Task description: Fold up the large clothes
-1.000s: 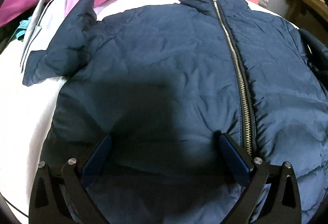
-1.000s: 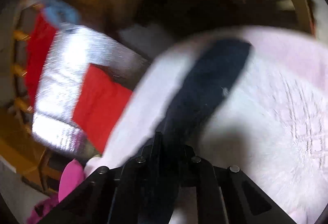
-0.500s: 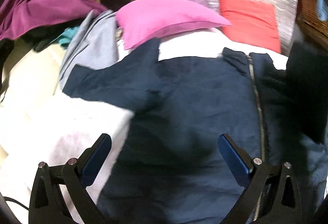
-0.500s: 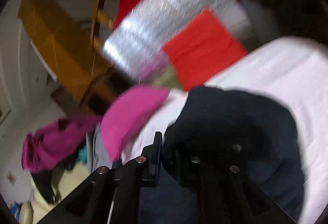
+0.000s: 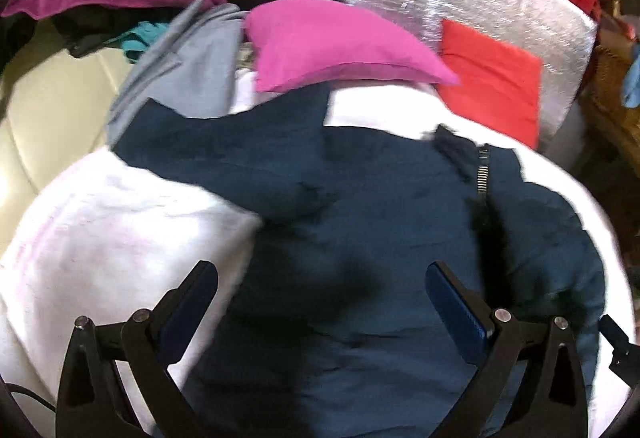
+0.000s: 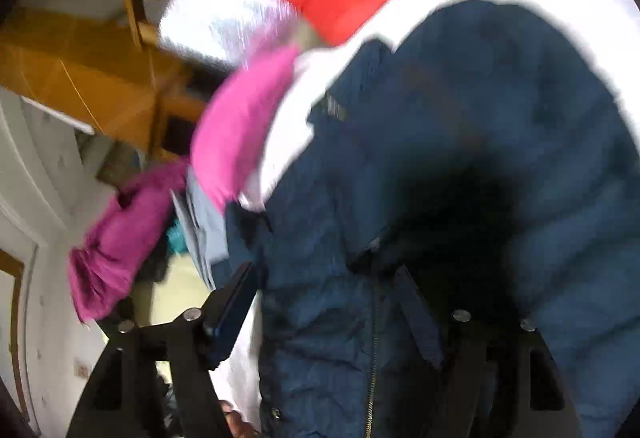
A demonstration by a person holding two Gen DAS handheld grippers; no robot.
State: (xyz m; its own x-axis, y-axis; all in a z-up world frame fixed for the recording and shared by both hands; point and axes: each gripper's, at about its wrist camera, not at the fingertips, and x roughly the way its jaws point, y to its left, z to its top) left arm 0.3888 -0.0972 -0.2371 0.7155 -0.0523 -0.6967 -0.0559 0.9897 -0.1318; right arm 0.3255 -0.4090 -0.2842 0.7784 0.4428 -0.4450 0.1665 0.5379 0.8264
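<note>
Where the right claw (image 6: 332,318) earlier pinched the sleeve, both claws now gape empty over the navy jacket (image 5: 380,238).

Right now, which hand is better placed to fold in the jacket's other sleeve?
Left, probably. The left tool hangs open over the navy jacket, on the side where the spread sleeve lies. The right tool has just been opening over the other side, nothing pinched.

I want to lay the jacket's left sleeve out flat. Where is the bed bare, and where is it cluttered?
Bare white bedspread lies left of the navy jacket, below its outstretched sleeve. A narrower bare strip runs between the jacket's collar and the pink pillow. The head end is crowded: the pink pillow, a red cushion, grey clothing.
</note>
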